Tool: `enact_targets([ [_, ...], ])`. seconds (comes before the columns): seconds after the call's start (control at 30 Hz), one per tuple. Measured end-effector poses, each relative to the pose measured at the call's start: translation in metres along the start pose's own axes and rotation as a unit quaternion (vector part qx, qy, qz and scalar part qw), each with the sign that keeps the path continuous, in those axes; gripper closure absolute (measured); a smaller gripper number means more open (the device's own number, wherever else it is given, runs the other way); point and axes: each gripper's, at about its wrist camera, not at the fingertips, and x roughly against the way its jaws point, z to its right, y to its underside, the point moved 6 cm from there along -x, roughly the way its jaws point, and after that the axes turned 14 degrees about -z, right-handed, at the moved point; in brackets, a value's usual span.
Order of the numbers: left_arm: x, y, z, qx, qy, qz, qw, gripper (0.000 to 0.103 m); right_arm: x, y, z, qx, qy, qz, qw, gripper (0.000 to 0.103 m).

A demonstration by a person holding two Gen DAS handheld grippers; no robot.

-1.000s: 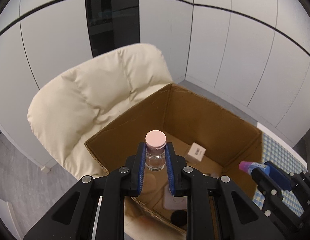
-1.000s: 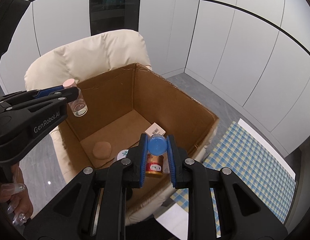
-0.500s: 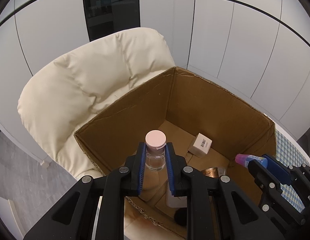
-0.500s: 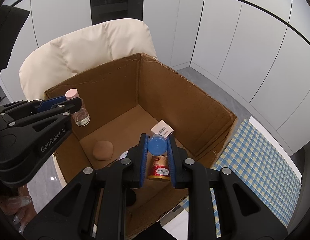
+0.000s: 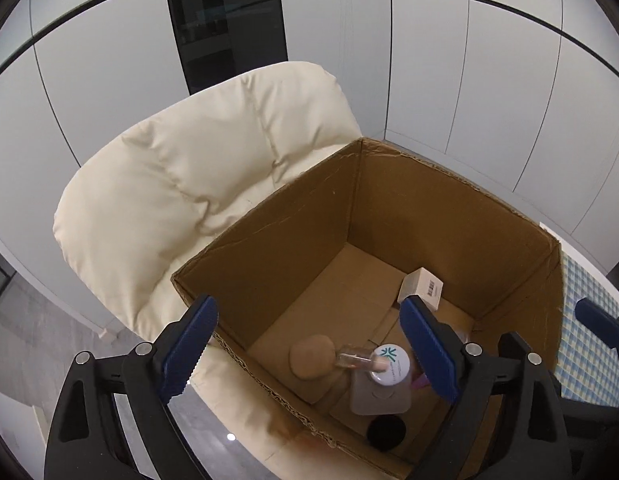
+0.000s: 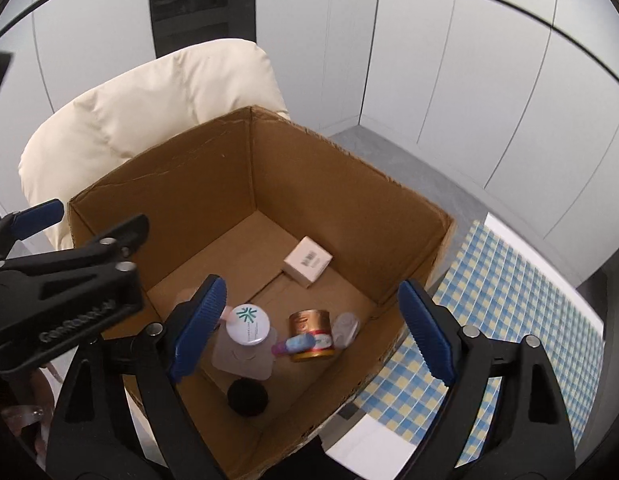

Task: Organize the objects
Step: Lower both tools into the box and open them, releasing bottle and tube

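Both grippers hang over an open cardboard box point(image 5: 289, 248) point(image 6: 189, 200) on a cream armchair. My left gripper point(image 5: 307, 308) has its jaws opening, with nothing between them. Below it a small clear bottle with a pink cap point(image 5: 357, 360) lies tilted and blurred in the box, against a white-lidded jar point(image 5: 389, 364). My right gripper point(image 6: 311, 286) is also opening with nothing in it. Under it, a blue tube with a pink end point(image 6: 297, 344) rests across a brown can point(image 6: 309, 320). In the right wrist view the pink cap point(image 6: 229, 316) peeks out beside a finger.
The box also holds a small white barcode carton point(image 6: 307, 264), a tan round lump point(image 5: 311, 360), a black round item point(image 6: 247, 396) and a clear packet point(image 6: 345, 328). The armchair's backrest point(image 5: 189, 180) rises behind. A blue and yellow checked cloth point(image 6: 509, 300) covers the table at right.
Both grippers opened. The pink-capped bottle left the left jaws and dropped into the box. The blue tube left the right jaws and landed on the can.
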Motion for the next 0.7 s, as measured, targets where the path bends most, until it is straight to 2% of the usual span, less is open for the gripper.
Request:
enact_targets([
  [0.1,0.001,0.001,-0.001,0.001,0.004,0.001,1.0000,0.010,0.000,0.000,0.008,-0.021,-0.013,-0.007,1.000,0.013],
  [0.47,0.011,0.005,0.006,-0.010,0.009,-0.001,0.9999,0.010,0.009,0.010,0.028,-0.062,0.002,-0.021,0.998,0.013],
  [0.7,0.037,0.001,0.036,-0.050,0.022,-0.002,0.9985,0.010,0.029,0.016,0.046,-0.093,0.021,-0.032,0.995,0.007],
])
